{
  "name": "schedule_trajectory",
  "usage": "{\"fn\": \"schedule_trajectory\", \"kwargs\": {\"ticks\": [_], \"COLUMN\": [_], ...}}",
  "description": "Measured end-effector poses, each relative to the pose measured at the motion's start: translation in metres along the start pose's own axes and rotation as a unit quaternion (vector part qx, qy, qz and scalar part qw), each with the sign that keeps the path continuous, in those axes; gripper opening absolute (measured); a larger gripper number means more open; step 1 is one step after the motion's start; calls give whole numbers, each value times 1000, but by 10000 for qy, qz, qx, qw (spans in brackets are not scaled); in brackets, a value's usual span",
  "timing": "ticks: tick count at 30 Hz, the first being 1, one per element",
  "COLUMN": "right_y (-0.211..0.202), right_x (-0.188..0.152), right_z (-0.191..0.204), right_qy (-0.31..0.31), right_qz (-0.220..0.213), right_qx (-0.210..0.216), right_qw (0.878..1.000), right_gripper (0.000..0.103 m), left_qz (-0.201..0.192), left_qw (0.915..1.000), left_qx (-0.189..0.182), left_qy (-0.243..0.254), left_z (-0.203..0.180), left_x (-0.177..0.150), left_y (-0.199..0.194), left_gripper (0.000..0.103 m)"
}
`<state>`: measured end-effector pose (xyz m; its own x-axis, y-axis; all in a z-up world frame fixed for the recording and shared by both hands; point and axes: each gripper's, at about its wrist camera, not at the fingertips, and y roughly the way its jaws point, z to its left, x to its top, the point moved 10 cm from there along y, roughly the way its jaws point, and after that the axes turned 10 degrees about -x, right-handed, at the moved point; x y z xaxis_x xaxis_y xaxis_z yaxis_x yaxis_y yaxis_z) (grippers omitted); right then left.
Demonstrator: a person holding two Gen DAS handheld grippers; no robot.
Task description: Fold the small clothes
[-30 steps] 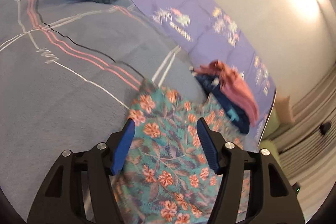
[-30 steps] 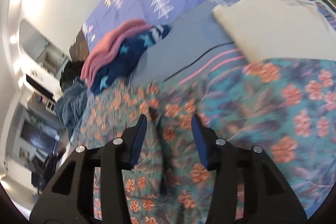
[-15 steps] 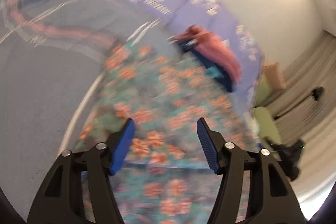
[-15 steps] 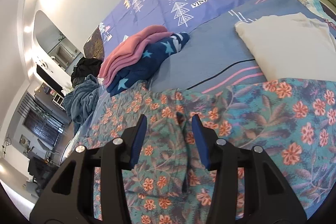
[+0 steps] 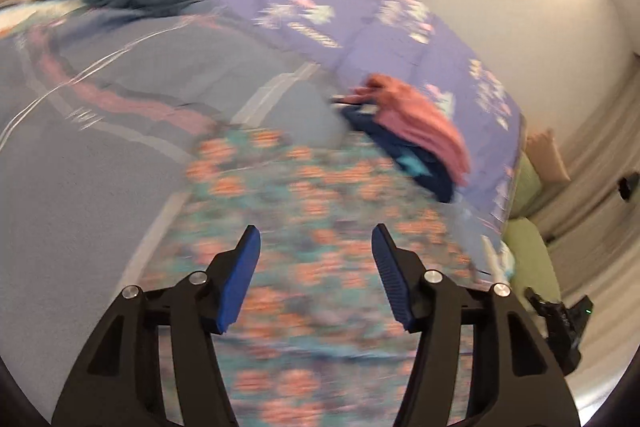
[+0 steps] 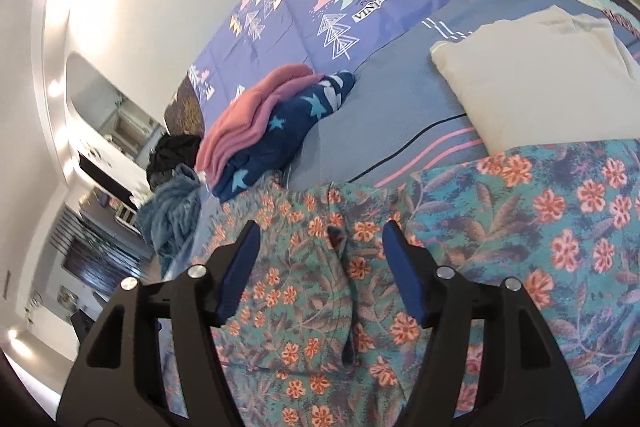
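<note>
Teal floral garment (image 6: pixel 500 227) lies spread on the bed (image 6: pixel 384 115), filling the lower frame. The right claw (image 6: pixel 318 247) is opening, empty, over a raised crease – the fold may slump. The left claw (image 5: pixel 316 255), parted and empty, hovers above blurred cloth.

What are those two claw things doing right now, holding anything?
Left gripper: open, holding nothing, above the floral garment.
Right gripper: jaws opening, a fold of the garment between them, not pinched.
</note>
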<state>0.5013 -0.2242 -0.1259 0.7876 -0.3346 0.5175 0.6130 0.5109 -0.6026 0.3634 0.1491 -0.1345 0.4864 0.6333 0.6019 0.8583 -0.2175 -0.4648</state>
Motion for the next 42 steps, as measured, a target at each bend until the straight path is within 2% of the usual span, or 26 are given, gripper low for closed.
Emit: {"fn": "schedule_trajectory", "kwargs": {"ticks": [3, 5, 7, 10, 12, 13, 15, 18, 21, 24, 28, 30, 32, 36, 40, 42], "right_y": [-6, -11, -22, -47, -64, -75, -88, -115, -159, -186, -213, -218, -210, -182, -168, -161], "right_x": [7, 12, 19, 32, 40, 44, 49, 55, 42, 7, -30, -33, -33, -37, -29, -25], "right_z": [-13, -22, -30, -46, -63, -78, -101, -144, -197, -252, -294, -298, -302, -318, -331, -336], "right_qy": [372, 591, 818, 1274, 1631, 1880, 2242, 2703, 3327, 3774, 4192, 4136, 4140, 4445, 4492, 4641], "right_qz": [11, 17, -40, -239, -436, -572, -743, -957, -1350, -1389, -1326, -1344, -1176, -817, -736, -697], "right_qx": [119, 133, 217, 478, 624, 662, 634, 612, 791, 305, -371, -466, -605, -832, -1025, -900], "right_qw": [9992, 9982, 9964, 9904, 9837, 9783, 9696, 9560, 9300, 9151, 8974, 8993, 9006, 8882, 8845, 8785], "right_gripper": [68, 69, 71, 76, 82, 82, 86, 87, 91, 91, 92, 92, 92, 93, 93, 101], "left_qz": [34, 86, 154, 380, 917, 1364, 1323, 1326, 1363, 1399, 1423, 1415, 1406, 1414, 1415, 1421], "left_qw": [9987, 9944, 9894, 9837, 9815, 9785, 9780, 9772, 9752, 9738, 9732, 9733, 9734, 9733, 9732, 9731], "left_qx": [-418, -944, -1248, -1279, -984, -902, -1079, -1269, -1306, -1293, -1264, -1311, -1363, -1386, -1410, -1413], "left_qy": [285, 468, 732, 1204, 1359, 1254, 1200, 1063, 1152, 1238, 1291, 1242, 1188, 1164, 1138, 1135], "left_z": [-52, -91, -120, -135, -128, -125, -125, -124, -123, -129, -132, -132, -132, -131, -130, -130], "left_x": [-1, -15, -36, -79, -110, -119, -117, -115, -115, -117, -119, -118, -118, -118, -117, -117], "left_y": [19, 38, 61, 96, 123, 134, 134, 134, 133, 135, 137, 137, 137, 136, 134, 133], "left_gripper": [61, 71, 71, 71, 71, 71, 75, 78, 83, 86, 87, 87, 87, 87, 87, 87]}}
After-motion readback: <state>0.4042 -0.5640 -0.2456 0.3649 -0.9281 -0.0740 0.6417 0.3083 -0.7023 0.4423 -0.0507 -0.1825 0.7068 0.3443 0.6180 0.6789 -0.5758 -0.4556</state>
